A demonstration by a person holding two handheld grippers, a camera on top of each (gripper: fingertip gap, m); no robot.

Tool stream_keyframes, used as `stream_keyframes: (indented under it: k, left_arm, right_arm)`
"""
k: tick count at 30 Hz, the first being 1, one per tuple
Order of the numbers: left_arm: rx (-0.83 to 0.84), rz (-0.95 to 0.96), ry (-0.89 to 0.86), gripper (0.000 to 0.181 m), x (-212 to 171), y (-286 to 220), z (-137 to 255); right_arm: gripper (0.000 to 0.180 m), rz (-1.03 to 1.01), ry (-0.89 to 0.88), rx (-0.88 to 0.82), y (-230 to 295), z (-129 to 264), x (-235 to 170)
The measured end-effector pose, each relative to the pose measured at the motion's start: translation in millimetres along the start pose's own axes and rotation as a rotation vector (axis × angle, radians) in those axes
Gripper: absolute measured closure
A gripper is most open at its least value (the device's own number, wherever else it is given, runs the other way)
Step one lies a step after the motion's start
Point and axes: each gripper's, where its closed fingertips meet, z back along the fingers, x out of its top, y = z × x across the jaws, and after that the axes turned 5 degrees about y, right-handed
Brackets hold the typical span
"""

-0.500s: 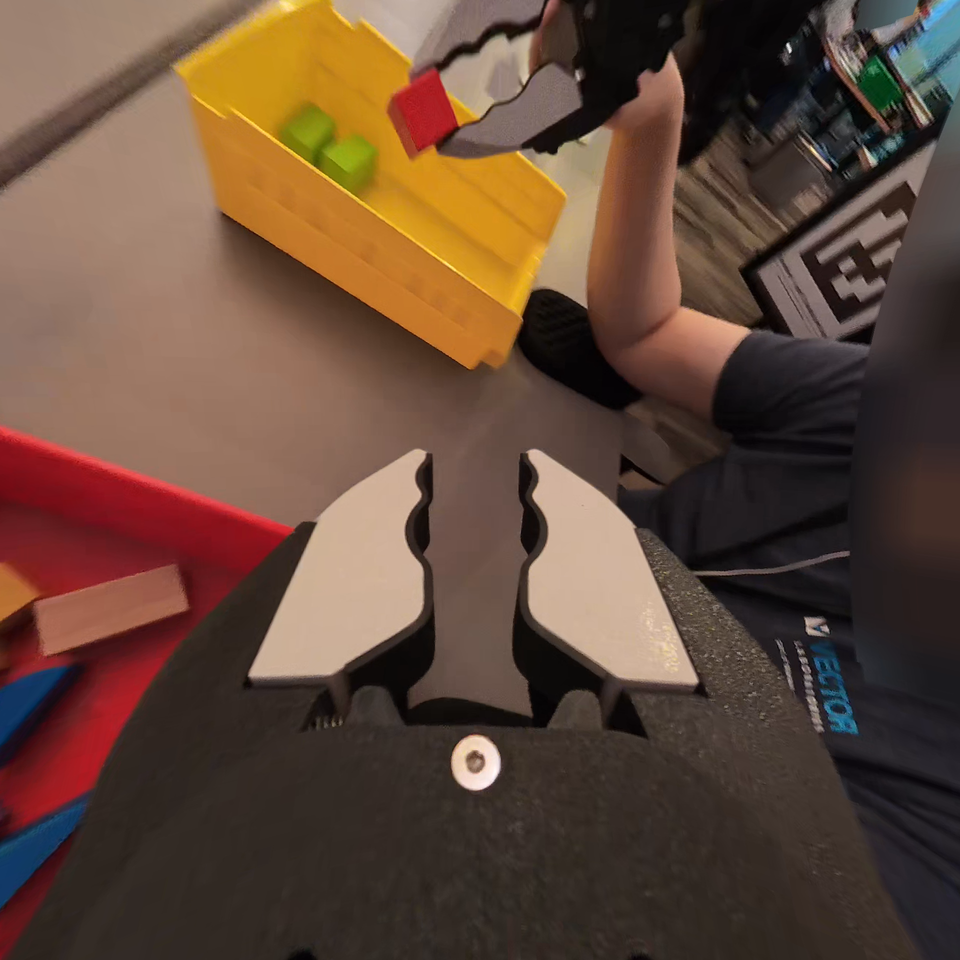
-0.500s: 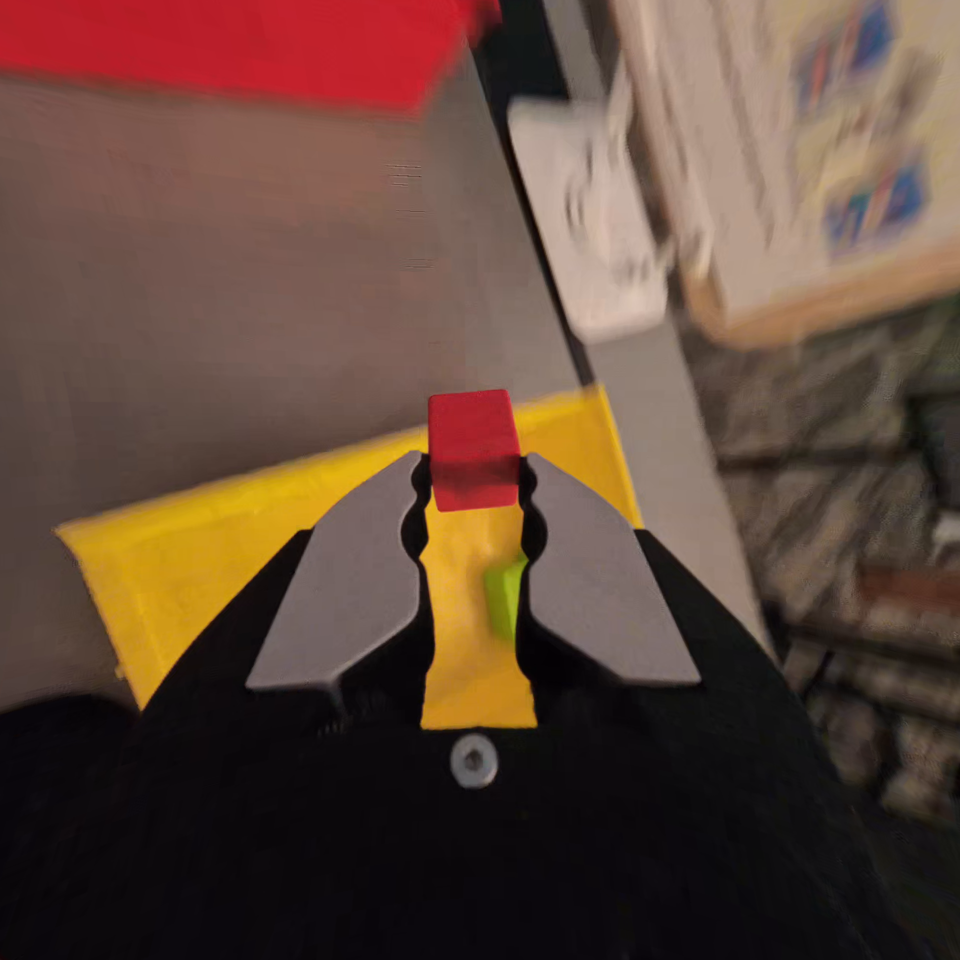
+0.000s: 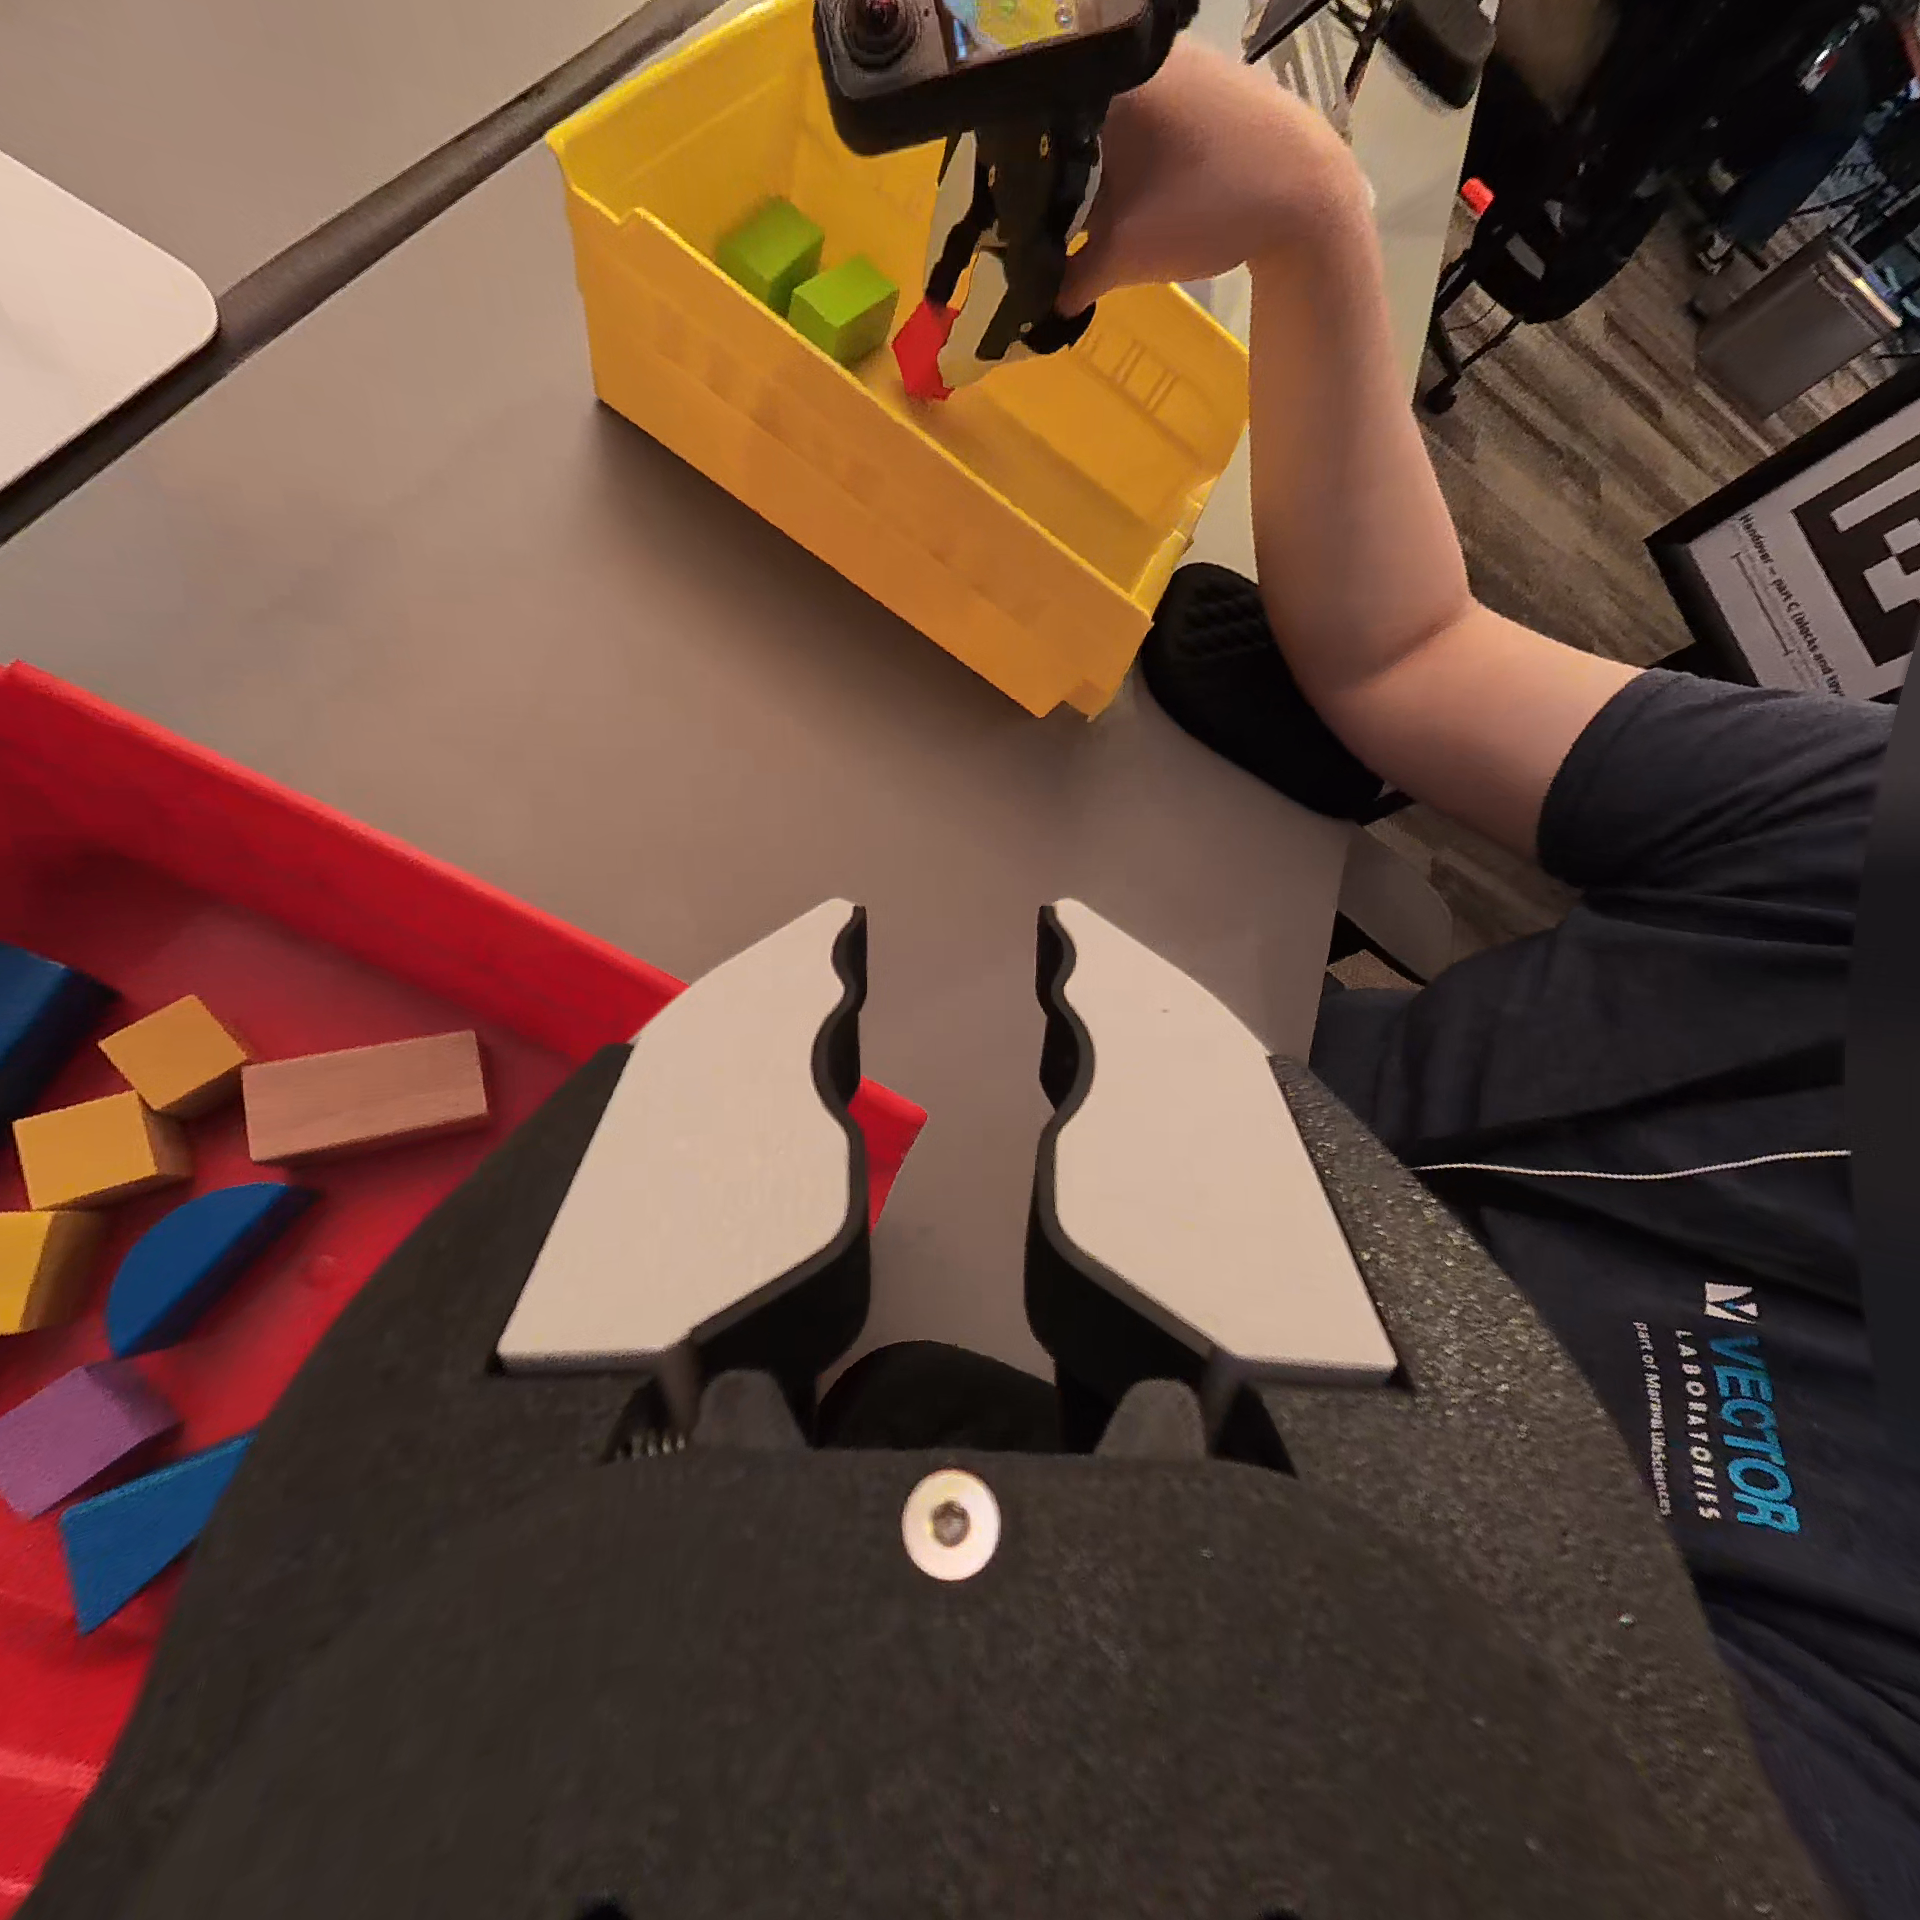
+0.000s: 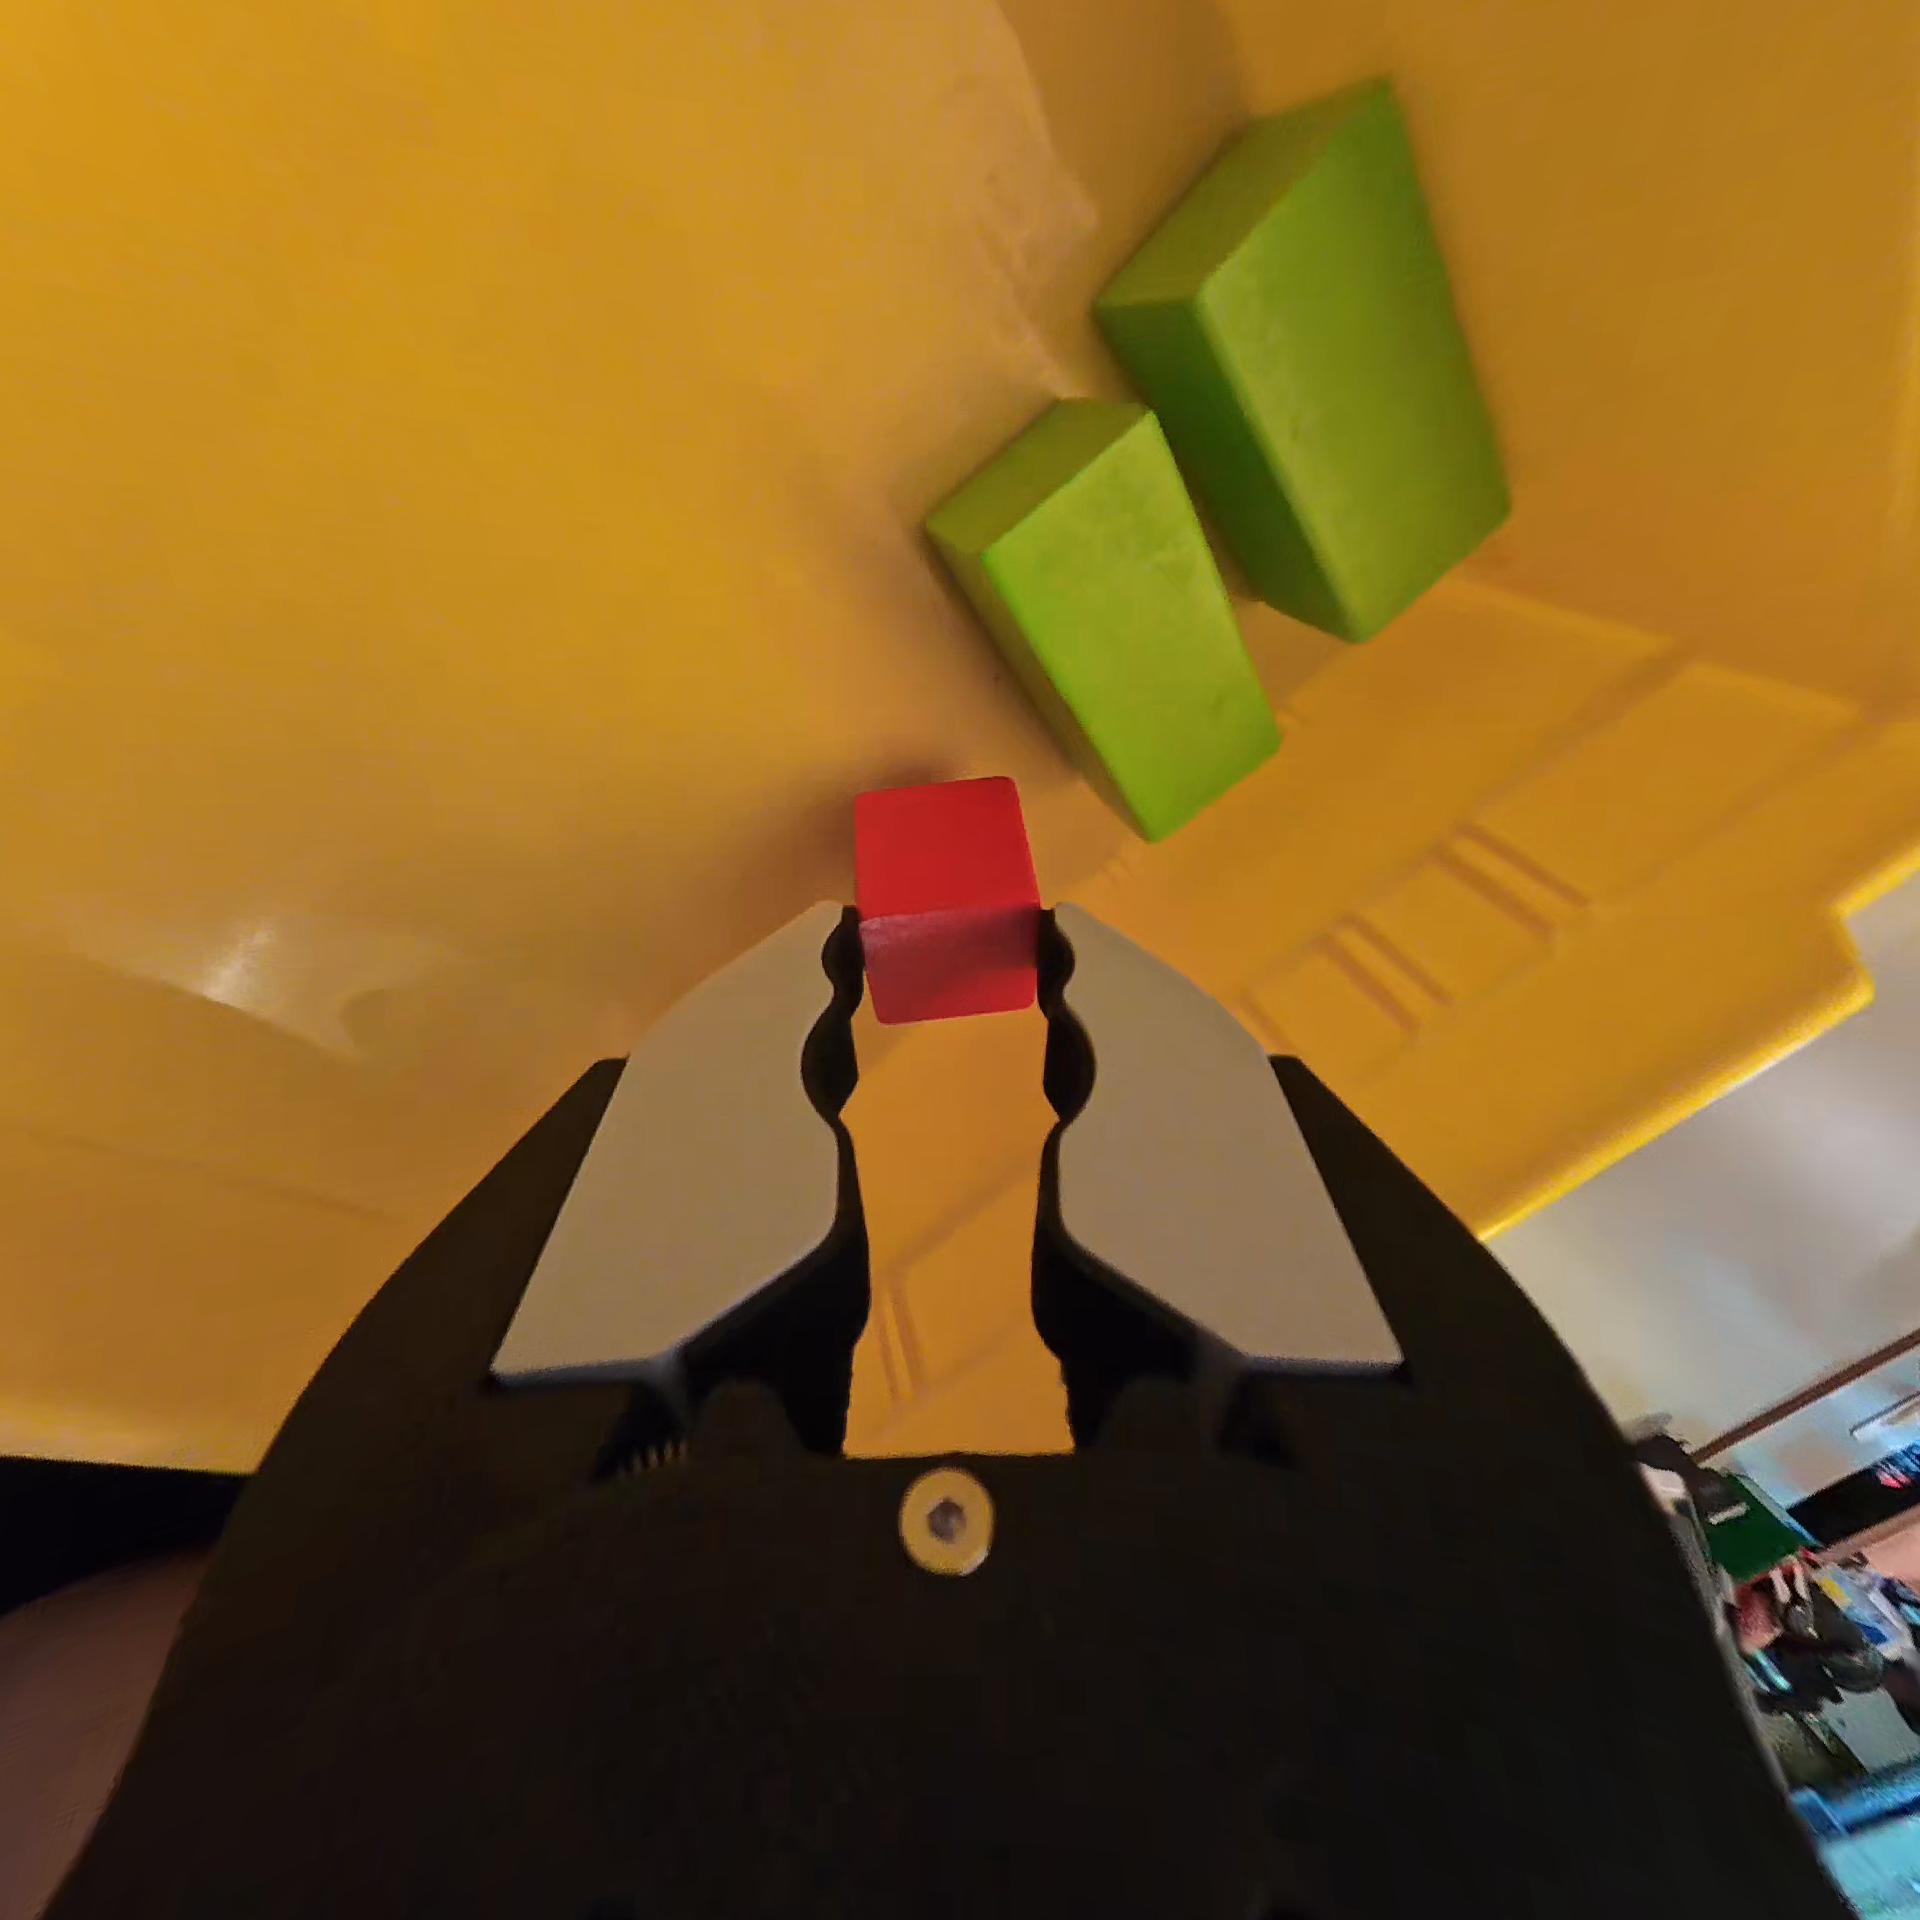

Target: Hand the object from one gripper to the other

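The red cube (image 4: 948, 914) is clamped at the tips of the right gripper (image 4: 948, 961), low inside the yellow bin (image 3: 1039, 540), well apart from the empty, parted left gripper (image 3: 948, 935).

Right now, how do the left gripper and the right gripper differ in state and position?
The right gripper is shut on a red cube; the left gripper is open and empty. The right gripper reaches down inside the yellow bin, near two green blocks; the left gripper is over the grey table, beside the red tray of blocks. Both share the same grey fingers and black body.
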Motion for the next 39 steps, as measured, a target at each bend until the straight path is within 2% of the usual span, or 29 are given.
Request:
stream_keyframes:
  k: [7,13,17,23,29,39]
  left_arm:
    - [0.005,0.006,0.051,0.150,-6,3,-8]
    - [0.063,0.039,0.114,0.149,-20,17,-8]
    - [0.337,0.207,0.223,0.149,-49,74,2]
    - [0.483,0.465,0.476,0.148,-109,119,-1]
    - [0.528,0.654,0.636,0.139,-152,138,-2]
    - [0.541,0.714,0.730,0.137,-170,152,-12]
  right_arm:
    - [0.146,-0.001,0.049,-0.026,-6,-11,-2]
    - [0.138,-0.009,-0.011,-0.008,-6,-3,1]
    - [0.133,-0.018,-0.118,-0.038,-10,23,4]
    - [0.134,-0.014,-0.204,-0.109,-12,55,0]
    - [0.133,0.011,-0.185,-0.125,-8,56,-2]
    - [0.134,0.055,-0.150,-0.138,-5,51,-2]
